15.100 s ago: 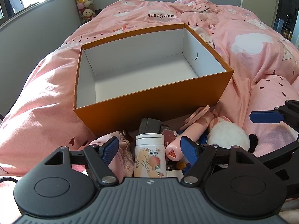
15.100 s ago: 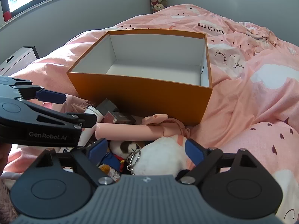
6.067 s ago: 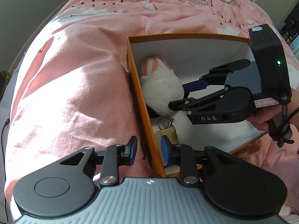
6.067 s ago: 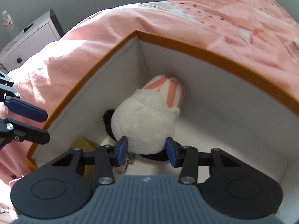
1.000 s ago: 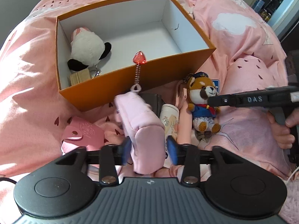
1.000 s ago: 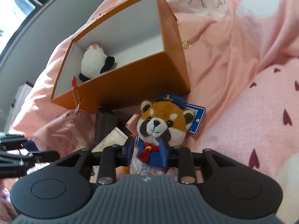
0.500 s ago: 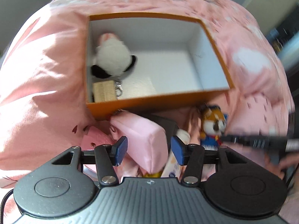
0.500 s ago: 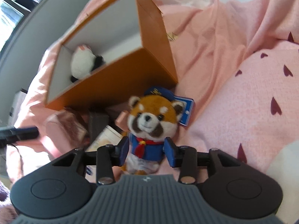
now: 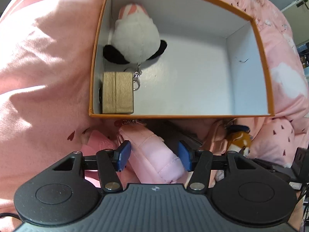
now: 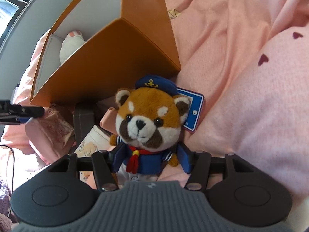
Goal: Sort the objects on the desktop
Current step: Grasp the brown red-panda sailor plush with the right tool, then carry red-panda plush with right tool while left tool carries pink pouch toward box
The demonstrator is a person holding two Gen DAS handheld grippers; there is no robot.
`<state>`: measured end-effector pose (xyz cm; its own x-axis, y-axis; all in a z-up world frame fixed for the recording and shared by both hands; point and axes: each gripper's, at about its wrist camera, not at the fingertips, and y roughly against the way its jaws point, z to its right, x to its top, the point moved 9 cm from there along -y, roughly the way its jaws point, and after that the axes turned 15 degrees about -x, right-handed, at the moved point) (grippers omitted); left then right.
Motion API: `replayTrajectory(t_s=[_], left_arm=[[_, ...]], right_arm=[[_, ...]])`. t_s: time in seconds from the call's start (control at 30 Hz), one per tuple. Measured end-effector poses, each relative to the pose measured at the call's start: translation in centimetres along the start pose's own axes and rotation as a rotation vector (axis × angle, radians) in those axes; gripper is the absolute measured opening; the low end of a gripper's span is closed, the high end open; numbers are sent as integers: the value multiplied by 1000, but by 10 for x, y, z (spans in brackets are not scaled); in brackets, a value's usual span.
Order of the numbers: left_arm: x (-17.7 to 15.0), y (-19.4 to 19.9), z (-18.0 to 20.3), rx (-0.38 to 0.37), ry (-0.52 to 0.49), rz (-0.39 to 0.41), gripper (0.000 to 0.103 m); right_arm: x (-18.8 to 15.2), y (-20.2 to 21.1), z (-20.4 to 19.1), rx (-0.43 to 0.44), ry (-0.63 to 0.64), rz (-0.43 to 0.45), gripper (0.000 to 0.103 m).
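An orange box with a white inside stands on the pink bed; it also shows in the right wrist view. Inside it lie a white and black plush and a small gold box. My left gripper is open, its pads on either side of a pink padded pouch lying in front of the orange box. My right gripper has its pads around the blue body of a red panda sailor plush, which rests by the orange box's corner.
A pink quilt covers the bed all round. In front of the orange box lie a floral white bottle, a dark grey case, a peach-coloured tube and a pink leather pouch. The left gripper's fingertip shows at left.
My left gripper has opened wider around the pink pouch, which now lies on the bed, and has moved closer over the box. My right gripper has spread slightly around the panda plush.
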<state>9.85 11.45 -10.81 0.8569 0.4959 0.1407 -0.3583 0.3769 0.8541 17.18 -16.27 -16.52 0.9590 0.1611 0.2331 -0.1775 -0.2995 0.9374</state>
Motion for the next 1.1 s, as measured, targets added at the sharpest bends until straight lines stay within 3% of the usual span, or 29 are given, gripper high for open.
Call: replayTrajectory(t_s=[0.27, 0.4, 0.5, 0.67, 1.1], left_arm=[[-16, 6, -8, -26, 18, -10, 61], [-23, 12, -8, -20, 1, 13, 51], [-28, 22, -5, 2, -40, 33, 39], [-33, 41, 12, -12, -119, 78, 33], [-29, 100, 82, -106, -304, 237, 31]], right_arm=[[-4, 8, -6, 11, 27, 46, 51], [-6, 24, -9, -5, 41, 104, 40], [-3, 38, -11, -2, 56, 138, 38], [-4, 65, -27, -8, 126, 202, 36], [9, 120, -59, 65, 204, 323, 27]])
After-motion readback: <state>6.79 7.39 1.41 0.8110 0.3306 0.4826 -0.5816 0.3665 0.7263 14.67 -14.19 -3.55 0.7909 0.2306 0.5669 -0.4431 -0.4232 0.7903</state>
